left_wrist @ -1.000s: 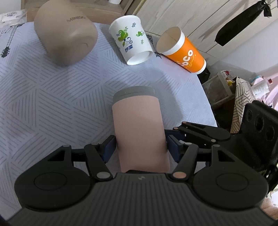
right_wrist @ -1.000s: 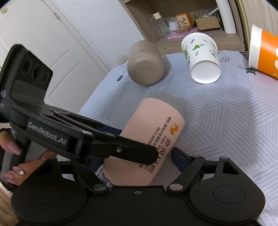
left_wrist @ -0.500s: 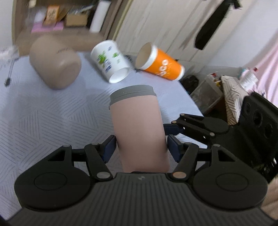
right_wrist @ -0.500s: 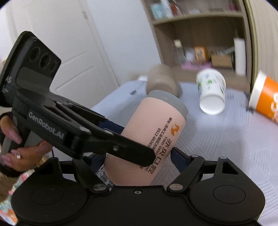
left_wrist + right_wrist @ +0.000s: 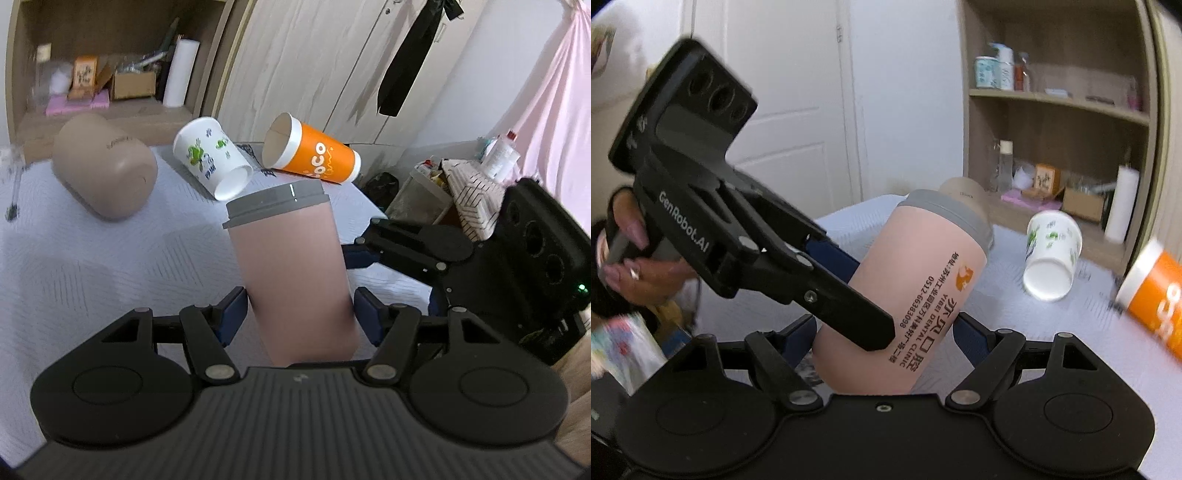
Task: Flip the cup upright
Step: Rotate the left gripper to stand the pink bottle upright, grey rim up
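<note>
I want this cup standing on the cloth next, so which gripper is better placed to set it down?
Probably the left gripper: the pink cup sits straight between its pads, grey lid up. In the right gripper it leans sideways, though both clamp it.

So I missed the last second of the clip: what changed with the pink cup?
Both grippers, left and right, stayed clamped on the pink cup and tipped it up off the bedspread, grey lid rising. The tan tumbler, white cup and orange cup lie where they were.
</note>
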`<state>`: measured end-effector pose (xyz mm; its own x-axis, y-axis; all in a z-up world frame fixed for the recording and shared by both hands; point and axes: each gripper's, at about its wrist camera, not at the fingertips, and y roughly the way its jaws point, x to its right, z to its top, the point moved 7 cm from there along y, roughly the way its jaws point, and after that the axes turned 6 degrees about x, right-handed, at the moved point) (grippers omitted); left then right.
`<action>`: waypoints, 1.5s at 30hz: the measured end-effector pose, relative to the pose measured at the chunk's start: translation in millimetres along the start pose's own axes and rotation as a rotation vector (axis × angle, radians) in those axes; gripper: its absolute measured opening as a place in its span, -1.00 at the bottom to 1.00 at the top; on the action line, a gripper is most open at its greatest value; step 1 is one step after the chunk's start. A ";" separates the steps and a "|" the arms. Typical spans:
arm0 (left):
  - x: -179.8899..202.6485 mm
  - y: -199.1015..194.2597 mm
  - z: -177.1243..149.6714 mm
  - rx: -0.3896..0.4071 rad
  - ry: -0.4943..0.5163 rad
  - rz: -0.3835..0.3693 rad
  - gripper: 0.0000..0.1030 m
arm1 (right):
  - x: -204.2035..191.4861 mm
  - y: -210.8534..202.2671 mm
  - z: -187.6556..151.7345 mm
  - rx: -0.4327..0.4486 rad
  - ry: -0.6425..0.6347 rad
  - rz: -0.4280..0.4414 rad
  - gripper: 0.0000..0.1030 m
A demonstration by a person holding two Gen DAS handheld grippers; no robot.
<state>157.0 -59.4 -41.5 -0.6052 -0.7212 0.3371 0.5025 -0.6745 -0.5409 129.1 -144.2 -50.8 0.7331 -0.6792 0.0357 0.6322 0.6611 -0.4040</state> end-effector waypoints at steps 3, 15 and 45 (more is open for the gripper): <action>-0.9 4.6 3.8 0.012 0.061 0.046 0.20 | -1.7 10.4 1.2 0.001 -0.145 -0.054 0.65; -22.7 20.5 31.3 0.087 0.136 0.097 0.17 | 33.1 45.5 18.8 -0.008 -0.209 -0.168 0.48; -40.2 31.6 28.7 0.136 0.097 0.122 0.31 | 38.8 51.5 18.3 0.034 -0.137 -0.191 0.44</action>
<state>214.9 -56.3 -50.0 -0.5879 -0.7849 0.1956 0.6507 -0.6026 -0.4620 194.7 -130.7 -53.5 0.6254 -0.7448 0.2328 0.7687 0.5370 -0.3474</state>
